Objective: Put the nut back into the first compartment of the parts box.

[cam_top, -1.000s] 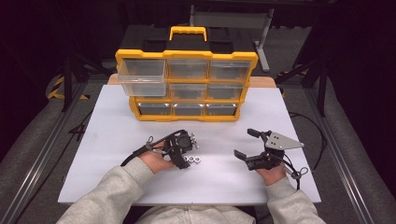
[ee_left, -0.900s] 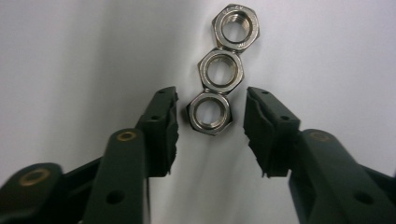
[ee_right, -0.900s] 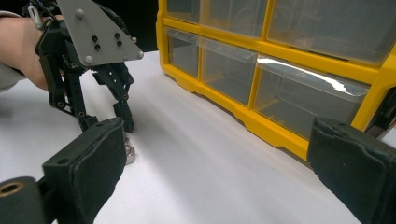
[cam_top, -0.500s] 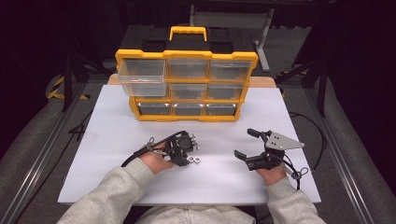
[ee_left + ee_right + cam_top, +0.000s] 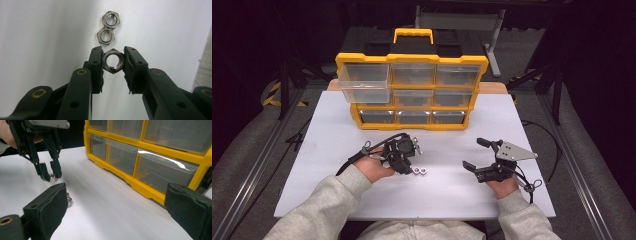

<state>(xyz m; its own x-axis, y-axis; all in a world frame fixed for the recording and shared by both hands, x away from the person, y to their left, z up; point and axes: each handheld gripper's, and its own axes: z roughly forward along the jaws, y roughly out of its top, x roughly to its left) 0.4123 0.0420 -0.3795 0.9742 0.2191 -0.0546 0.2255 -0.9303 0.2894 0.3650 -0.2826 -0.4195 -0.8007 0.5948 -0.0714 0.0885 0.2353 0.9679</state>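
Left gripper clamps one hex nut above the table

The left gripper has its jaws nearly closed on a steel hex nut, gripped flat to flat. From the right gripper view the nut hangs just clear of the white table. Two more hex nuts lie touching each other on the table just beyond the jaw tips. The right gripper rests well apart to the right, jaws spread wide and holding nothing. The yellow drawer organizer stands at the far side, its top-left drawer pulled out
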